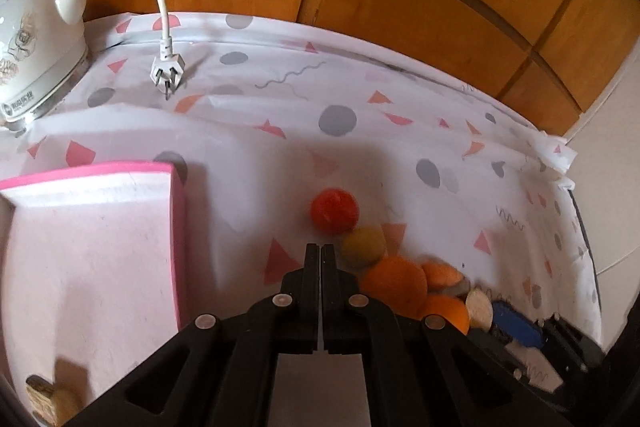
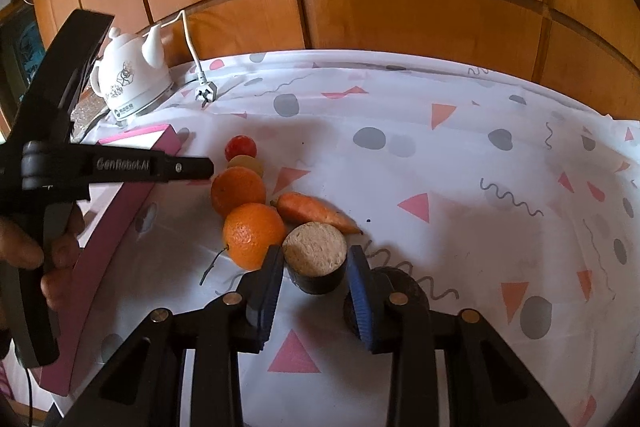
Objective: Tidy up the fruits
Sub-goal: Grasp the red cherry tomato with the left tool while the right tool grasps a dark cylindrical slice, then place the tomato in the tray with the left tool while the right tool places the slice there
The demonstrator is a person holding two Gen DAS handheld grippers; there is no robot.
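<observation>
A row of produce lies on the patterned cloth: a red fruit [image 2: 240,146], a yellow fruit [image 2: 250,163], two oranges [image 2: 238,189] [image 2: 253,235], a carrot [image 2: 316,213] and a cut dark-skinned piece with a pale face [image 2: 316,257]. My right gripper [image 2: 316,267] is open, its blue pads on either side of the cut piece, apart from it. A dark round fruit [image 2: 400,285] sits behind the right finger. My left gripper [image 1: 321,251] is shut and empty, just left of the fruits [image 1: 334,211]; it also shows in the right wrist view [image 2: 192,167]. The pink tray [image 1: 92,247] holds a pale cut piece [image 1: 48,401].
A white kettle [image 1: 36,55] with its cord and plug [image 1: 168,67] stands at the back left. Wooden panels [image 2: 400,7] rise behind the table. The pink tray's edge [image 2: 120,207] lies left of the fruit row. The cloth's right edge [image 1: 560,155] drops off.
</observation>
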